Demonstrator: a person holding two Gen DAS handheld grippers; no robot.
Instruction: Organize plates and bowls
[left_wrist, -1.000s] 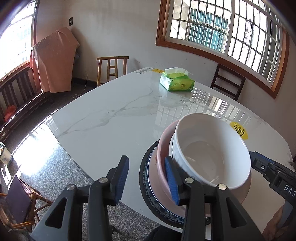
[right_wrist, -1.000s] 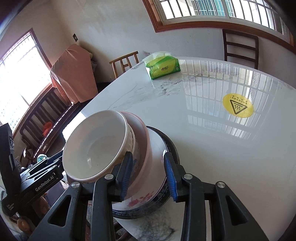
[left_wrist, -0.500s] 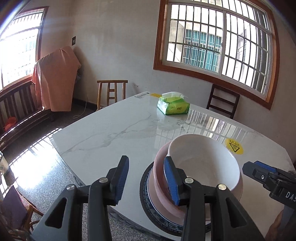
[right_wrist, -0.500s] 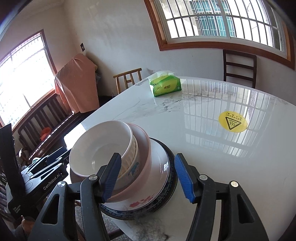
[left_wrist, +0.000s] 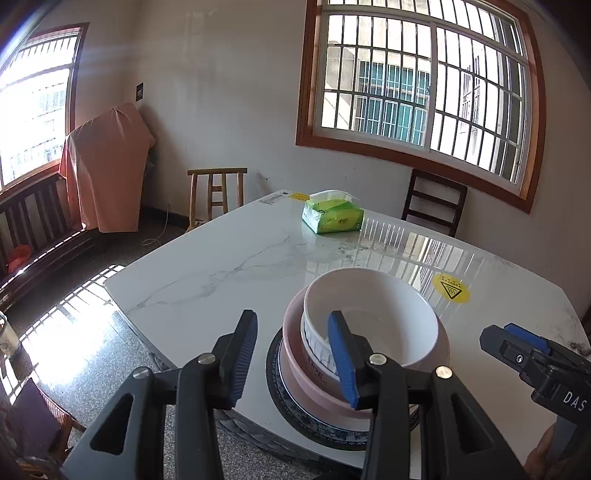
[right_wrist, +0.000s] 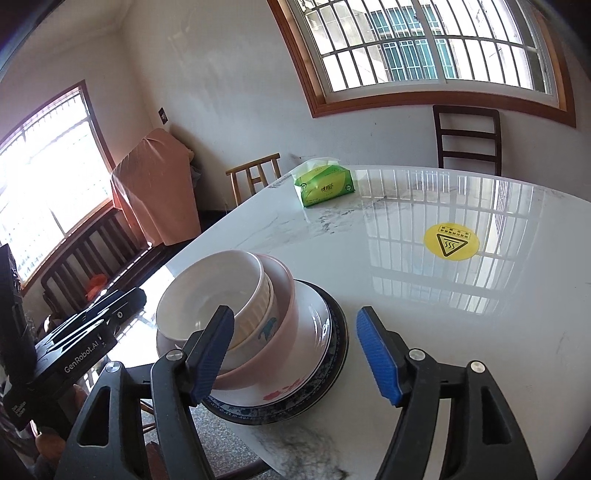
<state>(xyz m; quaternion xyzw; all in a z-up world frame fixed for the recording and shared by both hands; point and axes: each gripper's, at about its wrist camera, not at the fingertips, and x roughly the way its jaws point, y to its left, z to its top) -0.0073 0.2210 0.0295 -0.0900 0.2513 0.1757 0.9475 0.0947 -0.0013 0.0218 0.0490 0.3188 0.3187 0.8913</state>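
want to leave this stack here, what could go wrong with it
The dark plate at the bottom sits at the table edge with its near rim seemingly overhanging, so a nudge could tip everything off. The white bowl sits off-centre in the pink bowl, so it may slide. Both tongs, left and right, are open close by.

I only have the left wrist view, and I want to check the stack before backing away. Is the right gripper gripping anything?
Observer: No. The right gripper is open and grips nothing.
Operator: What lies under the pink bowl?
Observer: The pink bowl sits on a white plate with a red flower mark. That plate lies on a dark blue-rimmed plate.
Operator: Is the top white bowl alone inside the pink one?
Observer: No. The white bowl is nested in a ribbed bowl with a teal motif, and that one sits in the pink bowl.
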